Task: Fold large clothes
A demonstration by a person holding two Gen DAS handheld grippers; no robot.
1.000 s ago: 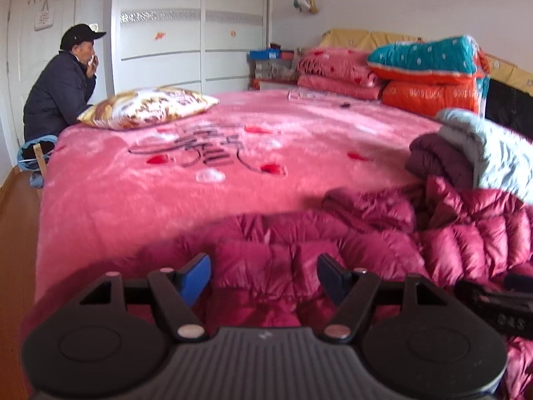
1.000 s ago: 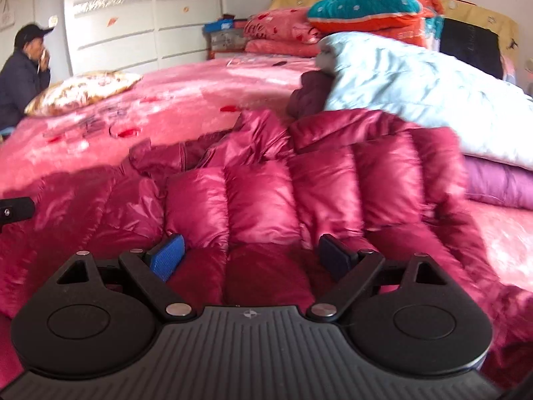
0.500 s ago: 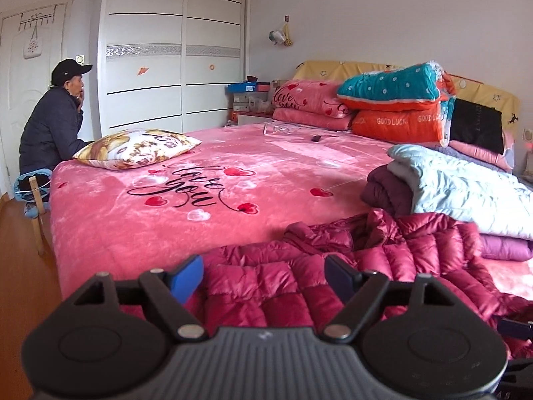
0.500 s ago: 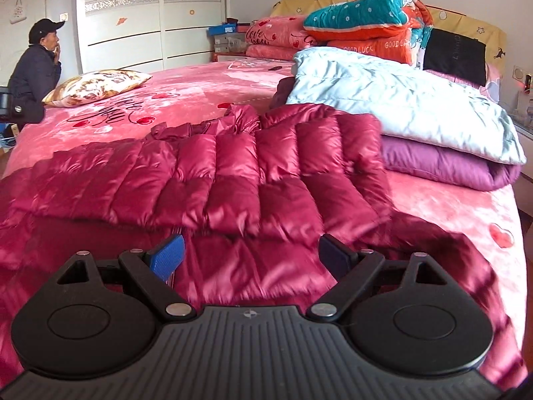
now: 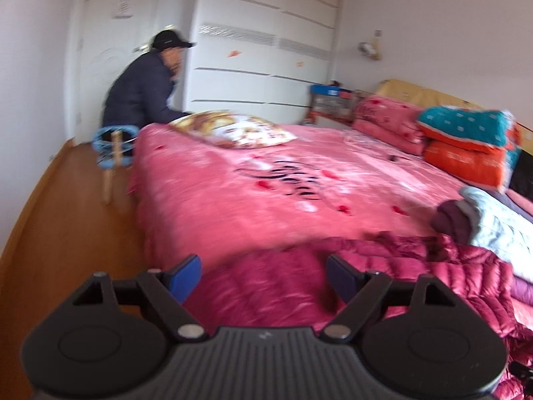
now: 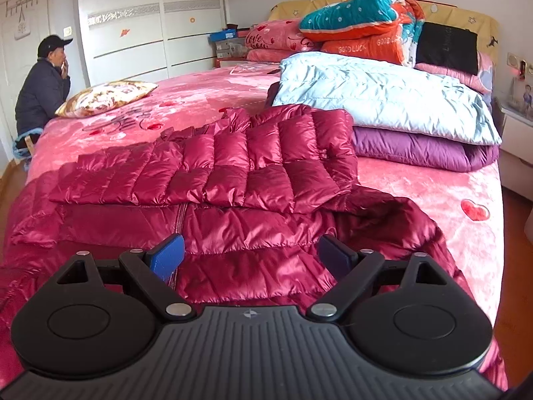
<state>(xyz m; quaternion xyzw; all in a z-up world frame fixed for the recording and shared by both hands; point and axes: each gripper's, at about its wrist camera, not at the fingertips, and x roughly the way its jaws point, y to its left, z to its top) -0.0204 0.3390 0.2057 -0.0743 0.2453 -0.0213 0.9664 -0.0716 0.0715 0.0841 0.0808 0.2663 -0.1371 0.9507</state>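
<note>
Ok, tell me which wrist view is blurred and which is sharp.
Left wrist view: motion-smeared, the shiny crimson quilted down jacket and the pink plush bedspread are streaked. Right wrist view: sharp, jacket seams crisp, mild sheen, fisheye bending at edges.

A big bed with a pink blanket (image 6: pixel 416 183) fills the room, and the blanket has red hearts on it. A flowery pillow (image 6: pixel 106 96) lies near the far corner. A person in a dark coat and black cap (image 6: pixel 43 83) sits beside that corner (on a small stool, mostly hidden). Behind stands a white wardrobe (image 6: pixel 150 26). A light blue quilt (image 6: pixel 376 93) rests on top of a purple quilt (image 6: pixel 416 150). At the headboard, a teal quilt (image 6: pixel 349 10) sits on an orange quilt (image 6: pixel 363 46), next to folded pink blankets (image 6: pixel 273 40).
</note>
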